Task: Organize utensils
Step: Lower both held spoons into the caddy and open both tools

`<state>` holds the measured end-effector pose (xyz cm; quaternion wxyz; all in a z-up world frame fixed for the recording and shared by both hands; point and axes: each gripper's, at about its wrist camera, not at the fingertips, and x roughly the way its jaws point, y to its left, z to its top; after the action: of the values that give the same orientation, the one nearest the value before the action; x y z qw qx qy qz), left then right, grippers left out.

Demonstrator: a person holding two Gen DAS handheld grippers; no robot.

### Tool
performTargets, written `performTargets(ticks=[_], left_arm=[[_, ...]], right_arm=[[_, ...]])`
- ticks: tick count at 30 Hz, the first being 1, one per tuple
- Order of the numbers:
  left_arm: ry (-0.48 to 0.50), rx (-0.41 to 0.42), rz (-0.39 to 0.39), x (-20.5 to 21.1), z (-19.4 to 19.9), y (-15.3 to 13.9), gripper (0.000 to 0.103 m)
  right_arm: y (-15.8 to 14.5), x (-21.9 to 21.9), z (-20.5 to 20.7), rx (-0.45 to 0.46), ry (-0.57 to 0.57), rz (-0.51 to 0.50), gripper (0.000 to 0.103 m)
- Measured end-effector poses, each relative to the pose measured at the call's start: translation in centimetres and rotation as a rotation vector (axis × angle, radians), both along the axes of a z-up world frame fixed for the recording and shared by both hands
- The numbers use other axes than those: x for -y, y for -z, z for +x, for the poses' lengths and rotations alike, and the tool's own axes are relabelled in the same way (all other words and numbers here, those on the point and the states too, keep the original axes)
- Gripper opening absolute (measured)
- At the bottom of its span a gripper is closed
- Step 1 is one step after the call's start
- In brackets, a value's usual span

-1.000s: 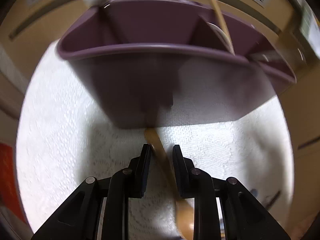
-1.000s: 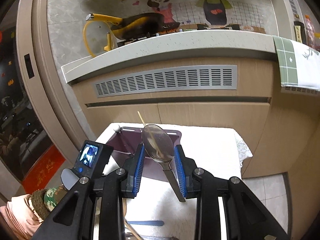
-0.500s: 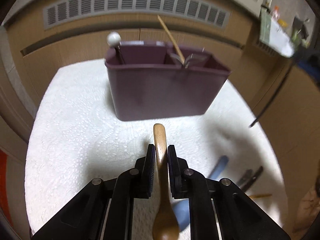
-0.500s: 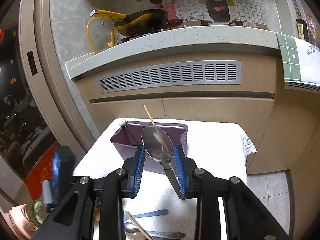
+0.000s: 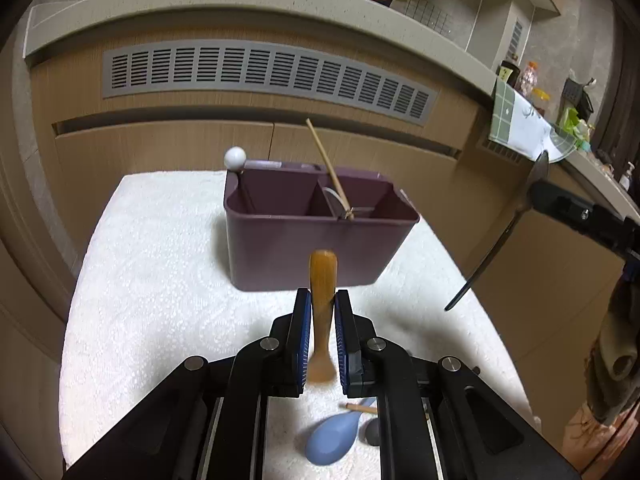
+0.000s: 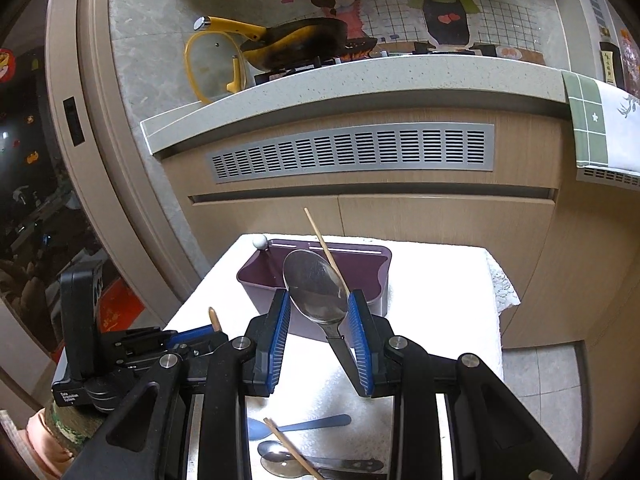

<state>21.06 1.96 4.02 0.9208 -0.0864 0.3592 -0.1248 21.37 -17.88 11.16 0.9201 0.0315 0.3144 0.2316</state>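
R claw (image 6: 320,312) gripping metal spoon (image 6: 316,288), purple caddy (image 6: 376,280) behind, L claw (image 6: 200,334) w/ wooden spoon (image 6: 214,317)

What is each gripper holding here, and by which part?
Left gripper: wooden spoon, clamped on its handle. Right gripper: metal spoon, gripped at the bowl's sides, near the neck.

The purple plastic utensil caddy (image 5: 312,248) looks matt and smooth. It sits on a white cloth cover (image 5: 160,280) with a rough, lacy weave. In front of the caddy, the light-brown wooden spoon (image 5: 322,312) has a smooth satin sheen. The big metal spoon (image 6: 316,288) is polished and mirror-glossy. Behind the caddy, the tan cabinet front (image 5: 160,148) shows matt wood grain, and the grey vent grille (image 6: 352,152) looks like dull metal.
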Motion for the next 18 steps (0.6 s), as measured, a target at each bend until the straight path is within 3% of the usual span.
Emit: performTargets(ticks=[18], left_arm=[[0.020, 0.083, 0.009, 0.7, -0.5, -3.4, 0.012]], right_arm=[[-0.2, -0.2, 0.2, 0.006, 0.000, 0.001, 0.028]])
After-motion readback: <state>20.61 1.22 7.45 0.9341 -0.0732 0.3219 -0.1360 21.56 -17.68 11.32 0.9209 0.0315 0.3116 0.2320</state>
